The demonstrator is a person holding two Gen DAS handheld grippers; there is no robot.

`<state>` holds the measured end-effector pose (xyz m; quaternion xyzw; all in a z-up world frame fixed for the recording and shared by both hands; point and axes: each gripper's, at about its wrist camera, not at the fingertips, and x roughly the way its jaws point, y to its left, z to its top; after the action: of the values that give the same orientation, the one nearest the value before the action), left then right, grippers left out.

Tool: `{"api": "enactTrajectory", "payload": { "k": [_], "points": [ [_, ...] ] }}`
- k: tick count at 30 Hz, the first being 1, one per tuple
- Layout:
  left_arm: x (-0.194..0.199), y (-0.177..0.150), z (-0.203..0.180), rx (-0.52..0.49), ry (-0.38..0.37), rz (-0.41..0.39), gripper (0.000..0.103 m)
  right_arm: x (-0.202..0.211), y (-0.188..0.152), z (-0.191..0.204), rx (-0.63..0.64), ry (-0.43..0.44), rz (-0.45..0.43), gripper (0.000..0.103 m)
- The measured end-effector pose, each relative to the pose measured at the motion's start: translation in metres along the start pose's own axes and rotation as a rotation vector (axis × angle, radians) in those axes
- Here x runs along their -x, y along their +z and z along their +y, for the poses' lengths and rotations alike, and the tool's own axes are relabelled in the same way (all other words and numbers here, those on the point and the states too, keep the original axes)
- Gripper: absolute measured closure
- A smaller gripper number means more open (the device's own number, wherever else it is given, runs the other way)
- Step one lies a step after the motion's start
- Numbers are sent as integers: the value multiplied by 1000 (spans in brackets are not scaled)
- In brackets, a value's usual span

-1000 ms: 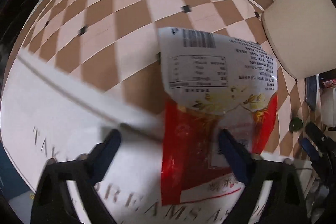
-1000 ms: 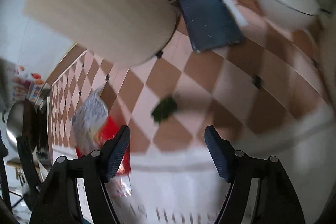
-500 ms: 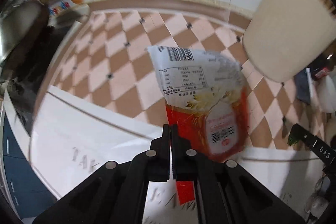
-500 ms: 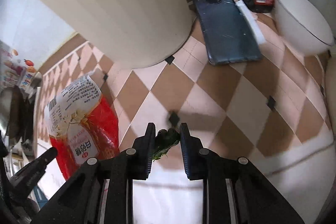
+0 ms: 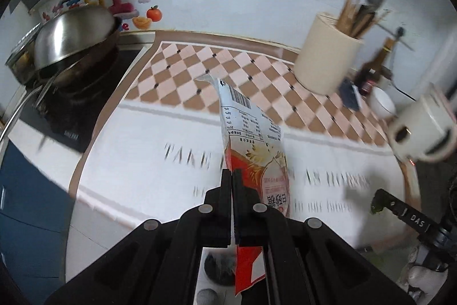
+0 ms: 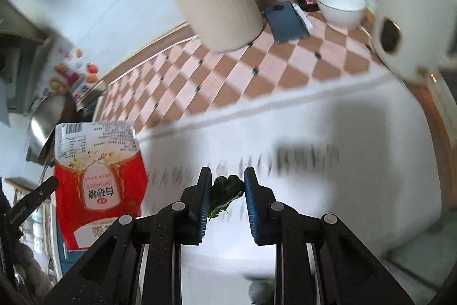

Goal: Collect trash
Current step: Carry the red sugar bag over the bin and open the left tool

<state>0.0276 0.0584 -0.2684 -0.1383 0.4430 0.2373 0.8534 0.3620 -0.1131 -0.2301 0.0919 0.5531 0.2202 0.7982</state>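
While the left tongs (image 5: 231, 176) pinch the red and white bag (image 5: 254, 150) at the middle of the frame, it hangs above the white table (image 5: 137, 162). Low in the middle of their own view, the right tongs (image 6: 227, 185) are clamped on a green leaf (image 6: 225, 190), jaws a little apart.

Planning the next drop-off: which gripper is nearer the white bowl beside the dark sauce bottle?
Right. The right gripper, holding a green leaf scrap, sits on the white bowl's side; the left gripper, clamping the red-and-white sugar bag, is farther off, toward the wok.
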Motion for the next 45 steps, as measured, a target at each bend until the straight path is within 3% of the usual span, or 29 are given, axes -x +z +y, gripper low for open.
{"api": "enactTrajectory", "payload": {
  "k": [5,9,15,20,25,29,31,36,39,43,45],
  "points": [
    [38,-71,27,-5,-34,48,103,46,-94,15,-14,35,1,79],
    [38,-137,46,-13,-38,181,103,58,-168,10,-30,53,71,79],
    [-40,-228,62,37,-33,436,103,15,-263,-23,-59,15,255,79],
    [-164,-292,59,73,-42,585,103,-79,-318,-61,-42,-51,381,79],
    [-320,-350,58,102,-72,697,103,-204,-346,-113,-52,-102,436,79],
    [-427,-385,54,142,-104,781,103,-298,-359,-152,-85,-123,476,79],
    [-462,-400,52,167,-106,822,102,-341,-365,-170,-91,-131,492,79],
    [-514,-410,49,144,-59,852,100,-408,-374,-189,-141,-111,543,79],
    [-522,-407,44,65,2,844,100,-435,-379,-189,-163,-91,575,79],
    [-517,-405,47,86,-20,850,97,-456,-383,-194,-188,-83,615,77],
    [-509,-405,50,96,-14,836,65,-463,-386,-199,-215,-74,640,67]
  ]
}}
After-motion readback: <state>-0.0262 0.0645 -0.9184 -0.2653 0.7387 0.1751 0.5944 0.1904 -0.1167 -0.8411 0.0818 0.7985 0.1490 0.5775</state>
